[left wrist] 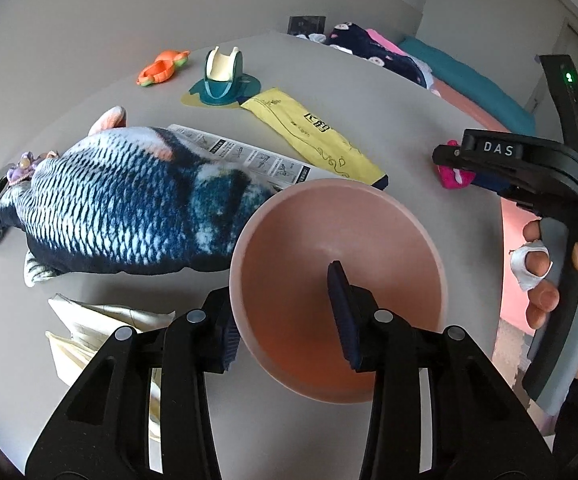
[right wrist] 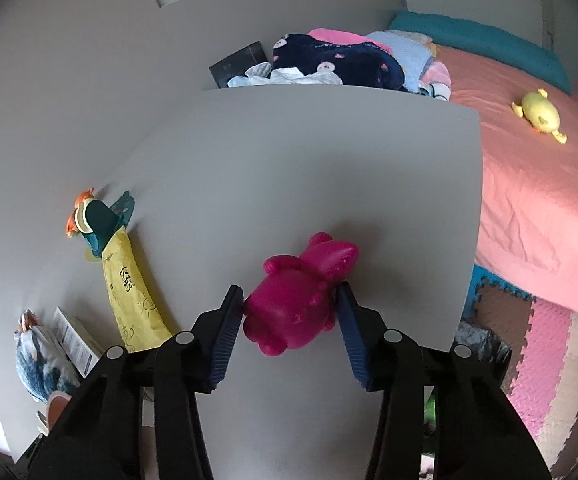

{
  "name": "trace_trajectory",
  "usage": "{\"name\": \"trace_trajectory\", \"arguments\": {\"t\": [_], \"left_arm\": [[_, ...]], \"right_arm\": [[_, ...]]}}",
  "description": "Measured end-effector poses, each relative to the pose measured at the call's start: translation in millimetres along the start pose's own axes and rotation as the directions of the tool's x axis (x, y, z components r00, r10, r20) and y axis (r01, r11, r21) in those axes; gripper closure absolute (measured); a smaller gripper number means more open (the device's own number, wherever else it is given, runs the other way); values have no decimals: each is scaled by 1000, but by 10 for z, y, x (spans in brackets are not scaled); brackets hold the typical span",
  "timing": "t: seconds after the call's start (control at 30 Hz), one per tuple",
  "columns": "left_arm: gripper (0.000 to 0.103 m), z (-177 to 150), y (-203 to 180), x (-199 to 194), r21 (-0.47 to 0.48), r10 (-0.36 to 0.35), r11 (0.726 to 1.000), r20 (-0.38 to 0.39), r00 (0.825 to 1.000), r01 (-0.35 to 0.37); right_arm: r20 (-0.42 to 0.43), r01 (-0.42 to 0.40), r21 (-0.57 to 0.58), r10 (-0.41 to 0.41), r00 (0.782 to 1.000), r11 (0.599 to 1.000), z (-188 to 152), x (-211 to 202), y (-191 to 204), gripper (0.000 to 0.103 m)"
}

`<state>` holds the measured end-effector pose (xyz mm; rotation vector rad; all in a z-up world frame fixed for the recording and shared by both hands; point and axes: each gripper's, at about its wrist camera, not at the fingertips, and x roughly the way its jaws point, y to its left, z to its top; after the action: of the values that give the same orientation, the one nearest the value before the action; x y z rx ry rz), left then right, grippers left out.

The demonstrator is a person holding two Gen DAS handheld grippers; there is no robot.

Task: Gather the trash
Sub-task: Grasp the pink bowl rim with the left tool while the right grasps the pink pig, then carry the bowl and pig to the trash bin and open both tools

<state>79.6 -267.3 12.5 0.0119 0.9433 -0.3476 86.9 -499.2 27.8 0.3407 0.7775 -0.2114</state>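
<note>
Pink bowl [left wrist: 337, 248] rim pinched by left hand-held gripper [left wrist: 285, 312], fish plush [left wrist: 129, 204] alongside; right hand-held gripper [right wrist: 291, 304] clasps magenta toy [right wrist: 297, 308].

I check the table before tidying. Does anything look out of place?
Yes. The fish plush lies across a printed leaflet, and crumpled paper sits near the pink bowl, whose rim the left gripper straddles.

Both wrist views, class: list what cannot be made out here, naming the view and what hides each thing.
- Left wrist view: the printed leaflet is mostly covered by the fish plush; its text is too small to read.
- Left wrist view: the magenta toy is largely hidden behind the right gripper.
- Right wrist view: the fish plush is blurred and cut off at the frame's edge.
- Left wrist view: the crumpled paper is partly hidden by the left gripper.
</note>
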Motion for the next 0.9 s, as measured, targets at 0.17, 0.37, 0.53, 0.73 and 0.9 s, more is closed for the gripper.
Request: {"name": "trace_trajectory", "arguments": {"t": [0.17,0.37,0.53,0.73,0.9], "left_arm": [[86,11,107,-18,-61,-59,996,6,998,59],[88,-8,31,-108,-25,-47,999,42,998,49],[89,-44,-142,-300,32,-32,999,101,994,29],[89,-160,-373,-425,72,-54,996,111,992,46],[89,-228,-667,-519,114,-89,991,108,990,76]], "right_arm": [[52,2,-6,-2,999,1000,-88,-162,-44,55],[95,-49,-17,51,994,999,-171,-495,-109,55],[118,-98,-22,100,988,995,-287,-803,-179,54],[156,-125,-23,128,980,992,-395,-1135,-301,54],[174,-134,-2,132,976,991,-480,-1345,-509,54]]}}
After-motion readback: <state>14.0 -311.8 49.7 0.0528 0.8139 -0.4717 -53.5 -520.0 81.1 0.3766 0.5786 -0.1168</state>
